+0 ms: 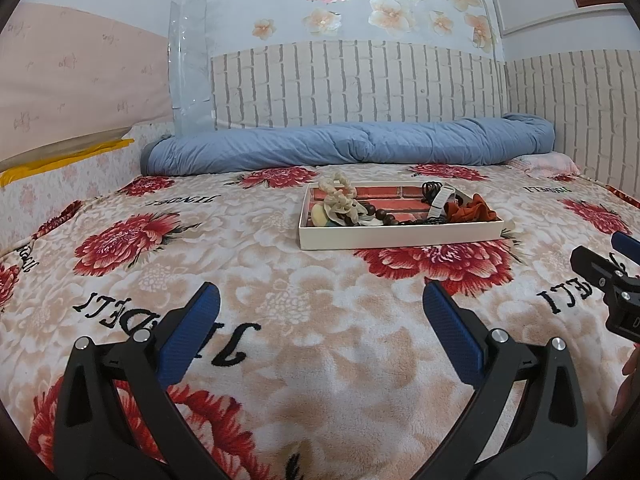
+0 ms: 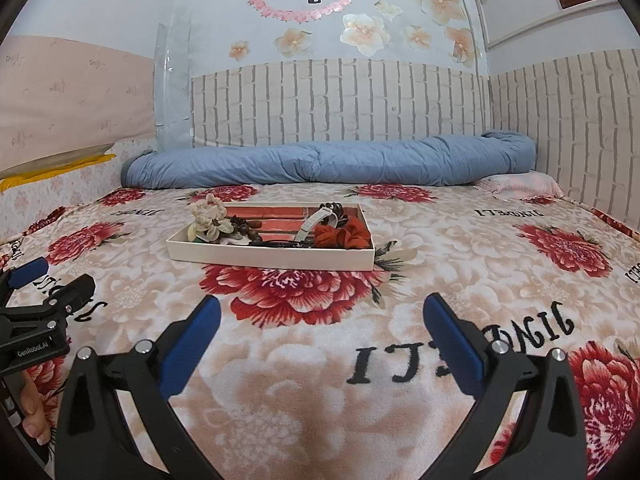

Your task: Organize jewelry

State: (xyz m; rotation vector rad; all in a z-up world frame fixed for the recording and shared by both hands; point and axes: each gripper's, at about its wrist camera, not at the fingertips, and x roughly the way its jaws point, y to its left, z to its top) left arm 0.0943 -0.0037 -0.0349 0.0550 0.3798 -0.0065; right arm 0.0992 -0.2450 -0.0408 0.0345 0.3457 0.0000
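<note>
We see blanket (image 2: 460, 240) soft, so tray (image 2: 268, 258) may tip if pressed. Tray sits mid-bed, well ahead of both tongs. Left gripper (image 1: 320, 312), right gripper (image 2: 320, 320) spread wide, empty. Scrunchie (image 2: 340, 236), beads (image 2: 248, 234) tangled; one pull may drag neighbours.

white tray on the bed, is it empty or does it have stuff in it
Not empty. The white tray holds a cream scrunchie, dark beads and a rust-red scrunchie, with bare tray floor mid-back.
</note>
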